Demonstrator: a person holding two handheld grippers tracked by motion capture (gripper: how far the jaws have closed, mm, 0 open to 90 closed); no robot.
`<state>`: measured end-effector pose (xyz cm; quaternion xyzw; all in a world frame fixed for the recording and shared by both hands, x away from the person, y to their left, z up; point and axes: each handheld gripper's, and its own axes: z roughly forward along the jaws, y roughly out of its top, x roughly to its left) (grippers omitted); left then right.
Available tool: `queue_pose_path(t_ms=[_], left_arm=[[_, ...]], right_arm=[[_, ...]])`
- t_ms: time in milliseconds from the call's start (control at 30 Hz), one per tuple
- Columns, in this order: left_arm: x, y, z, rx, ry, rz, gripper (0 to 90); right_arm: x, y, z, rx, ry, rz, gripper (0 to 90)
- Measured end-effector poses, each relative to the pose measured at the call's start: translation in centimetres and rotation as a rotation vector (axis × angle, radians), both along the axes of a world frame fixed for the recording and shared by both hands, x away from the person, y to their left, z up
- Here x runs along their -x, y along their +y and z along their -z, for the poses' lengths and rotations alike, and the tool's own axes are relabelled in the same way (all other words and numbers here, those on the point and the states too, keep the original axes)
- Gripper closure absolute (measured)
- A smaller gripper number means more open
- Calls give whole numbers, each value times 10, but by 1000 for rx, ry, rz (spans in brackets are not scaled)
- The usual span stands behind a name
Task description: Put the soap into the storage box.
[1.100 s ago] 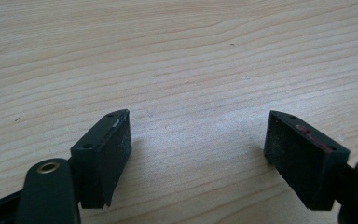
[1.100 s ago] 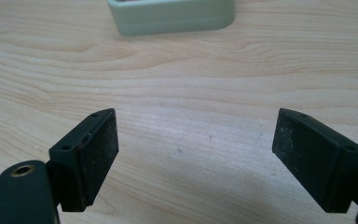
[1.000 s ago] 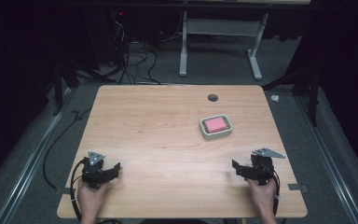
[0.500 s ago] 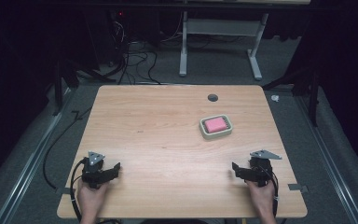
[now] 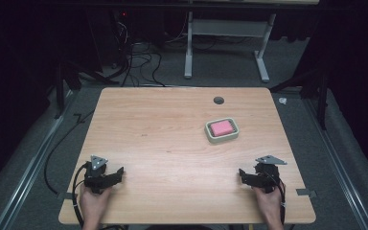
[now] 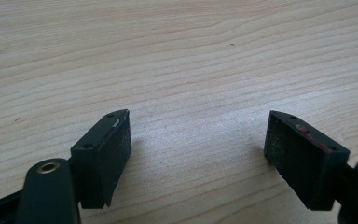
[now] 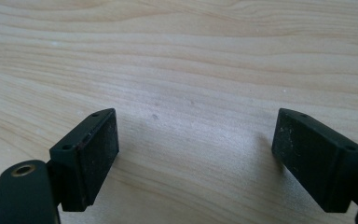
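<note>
Nothing has visibly moved; both the left gripper [image 5: 117, 173] and right gripper [image 5: 243, 175] are held wide apart, empty. The pink soap [image 5: 221, 127] could be knocked from its dish [image 5: 212, 137] by a careless reach.

The left gripper [image 6: 198, 140] sits low over the pale wooden bench [image 6: 182, 51], its black jaws spread wide with nothing between them.

My wooden surface [image 5: 172, 143] sits on grey carpet [image 5: 311, 120] in a dark room — beyond it a white desk frame [image 5: 225, 43], tangled black cables [image 5: 134, 57], metal rails [image 5: 28, 167] along both sides.
</note>
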<state>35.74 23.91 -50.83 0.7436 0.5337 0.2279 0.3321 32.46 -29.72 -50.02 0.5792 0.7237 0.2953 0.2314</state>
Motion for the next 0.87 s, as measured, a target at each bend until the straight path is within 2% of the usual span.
queue_pose_path(t_ms=[67, 233, 867], left_arm=[[0, 0, 0, 0, 0, 0, 234], [0, 0, 0, 0, 0, -1, 233], [0, 0, 0, 0, 3, 2, 233]], right_arm=[[1, 0, 1, 19, -7, 2, 153], [1, -1, 2, 17, -23, -2, 152], [1, -1, 2, 17, -21, -2, 148]])
